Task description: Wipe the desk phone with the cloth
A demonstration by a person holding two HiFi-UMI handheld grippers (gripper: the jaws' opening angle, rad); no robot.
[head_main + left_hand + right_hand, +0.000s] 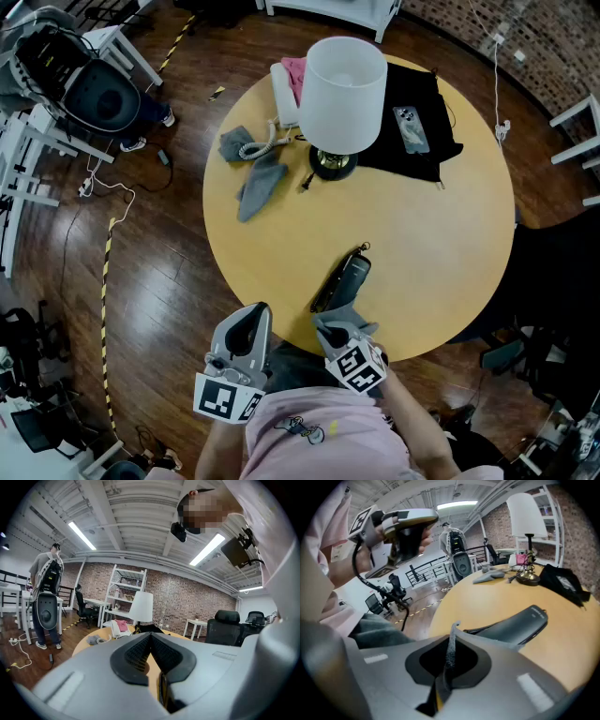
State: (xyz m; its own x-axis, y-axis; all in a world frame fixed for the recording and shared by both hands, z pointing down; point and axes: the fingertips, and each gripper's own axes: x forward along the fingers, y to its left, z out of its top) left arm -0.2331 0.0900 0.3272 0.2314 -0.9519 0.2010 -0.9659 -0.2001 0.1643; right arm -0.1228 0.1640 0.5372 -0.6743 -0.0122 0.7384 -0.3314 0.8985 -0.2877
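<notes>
The white desk phone (284, 94) sits at the far left rim of the round table, its coiled cord trailing toward the grey cloth (255, 173) that lies crumpled beside it. In the left gripper view, phone (117, 627) and cloth (96, 640) are small and far off. My left gripper (251, 316) hovers off the near table edge, jaws shut with nothing between them (150, 637). My right gripper (330, 328) is over the near rim, also shut and holding nothing (453, 631). Both are far from the phone.
A dark oblong case (342, 279) lies just ahead of the right gripper. A lamp (345, 80) with a white shade stands mid-table beside the phone. A black cloth (427, 141) with a smartphone on it lies at the back right. A person (47, 597) stands far left.
</notes>
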